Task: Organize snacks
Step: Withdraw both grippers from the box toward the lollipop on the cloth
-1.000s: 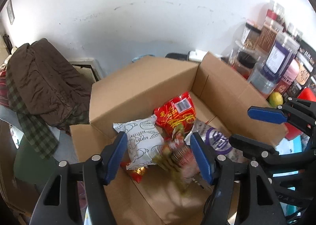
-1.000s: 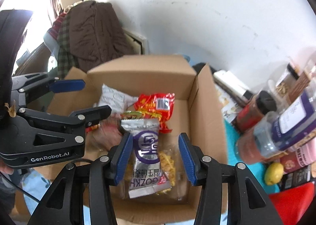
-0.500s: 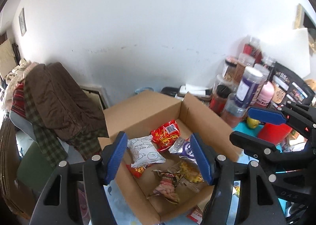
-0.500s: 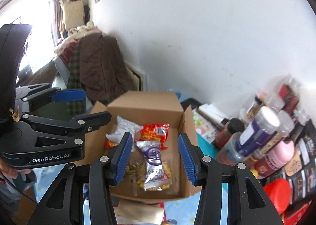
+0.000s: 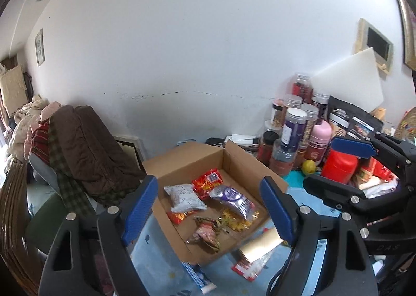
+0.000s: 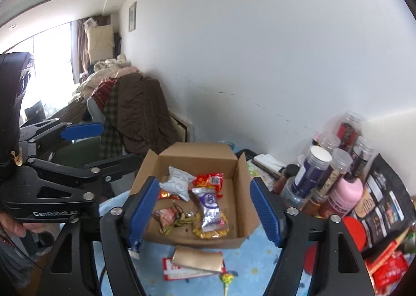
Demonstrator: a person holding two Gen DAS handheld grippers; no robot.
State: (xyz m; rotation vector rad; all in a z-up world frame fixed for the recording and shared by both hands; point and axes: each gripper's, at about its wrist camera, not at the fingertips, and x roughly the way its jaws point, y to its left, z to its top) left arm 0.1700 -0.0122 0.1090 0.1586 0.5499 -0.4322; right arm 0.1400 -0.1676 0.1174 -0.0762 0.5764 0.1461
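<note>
Both the left gripper (image 5: 208,207) and right gripper (image 6: 204,209) hang above the cardboard box (image 6: 235,240), jaws opening with nothing between them. Inside the box lie a white packet (image 6: 178,183), red packet (image 6: 210,180) and purple packet (image 6: 210,206). Its near wall hides part of the floor. Jars (image 6: 313,172) crowd right of it; a gold packet (image 6: 197,261) lies in front.

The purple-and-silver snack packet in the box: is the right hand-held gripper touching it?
Apart. In the right wrist view, the right hand-held gripper is opening with nothing between its jaws, while the purple-and-silver packet lies on the cardboard box floor beyond.
</note>
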